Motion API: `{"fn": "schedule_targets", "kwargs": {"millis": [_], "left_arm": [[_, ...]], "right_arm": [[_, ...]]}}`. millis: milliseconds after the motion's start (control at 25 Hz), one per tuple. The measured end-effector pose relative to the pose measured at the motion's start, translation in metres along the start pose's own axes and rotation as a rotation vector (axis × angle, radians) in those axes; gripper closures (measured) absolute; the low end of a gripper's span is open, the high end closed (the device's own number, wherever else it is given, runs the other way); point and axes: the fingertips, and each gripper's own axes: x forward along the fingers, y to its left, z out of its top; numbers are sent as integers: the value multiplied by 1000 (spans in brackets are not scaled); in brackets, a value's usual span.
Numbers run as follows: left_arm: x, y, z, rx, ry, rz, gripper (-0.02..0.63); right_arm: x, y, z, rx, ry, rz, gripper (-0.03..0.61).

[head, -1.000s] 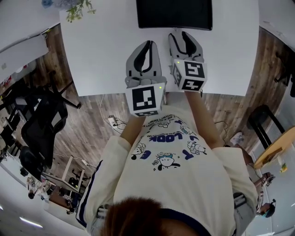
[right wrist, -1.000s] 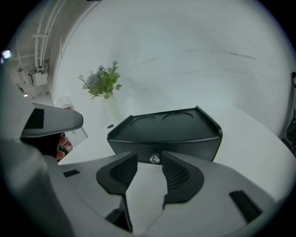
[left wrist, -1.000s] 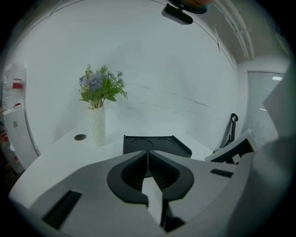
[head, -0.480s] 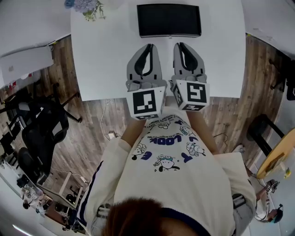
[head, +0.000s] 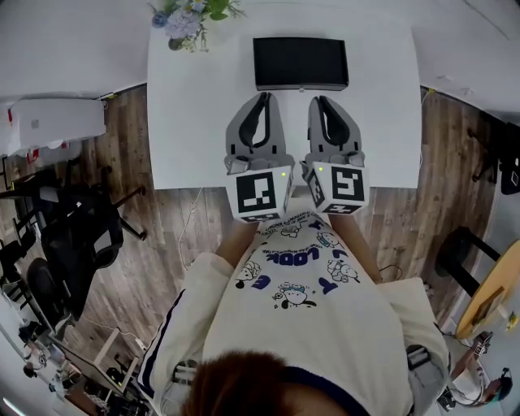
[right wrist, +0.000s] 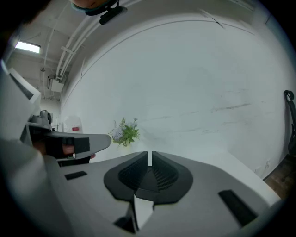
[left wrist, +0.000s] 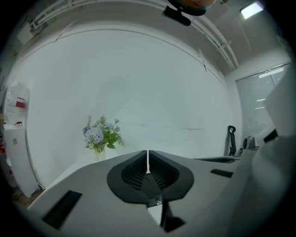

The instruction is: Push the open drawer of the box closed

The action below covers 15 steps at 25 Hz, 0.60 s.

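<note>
The black rectangular box (head: 300, 63) sits at the far edge of the white counter (head: 195, 122), well ahead of both tools. The left hand-held gripper (head: 262, 99) and right hand-held gripper (head: 320, 102) are both clenched on nothing. The box looks rigid and probably light, so it may slide. Its drawer, which cannot be made out from above, is best pressed squarely mid-front.

Cataloguing white bench (head: 195, 122), standing on wooden floor (head: 150, 244). Bearing black box (head: 300, 63) at far edge, near the middle. Bearing bunch of blue and white flowers (head: 188, 16) at far left corner, apart from box.
</note>
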Motion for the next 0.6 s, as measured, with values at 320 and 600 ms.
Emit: {"fn": "schedule_targets", "kwargs": {"millis": [320,600], "left_arm": [[-13,0,19,20,-63,4,591],[-22,-3,32,30,-98,-6,591]], "right_arm": [[-12,8,28,-17,-82,6,532],[-20,15,39,-18,-110,2,534]]}}
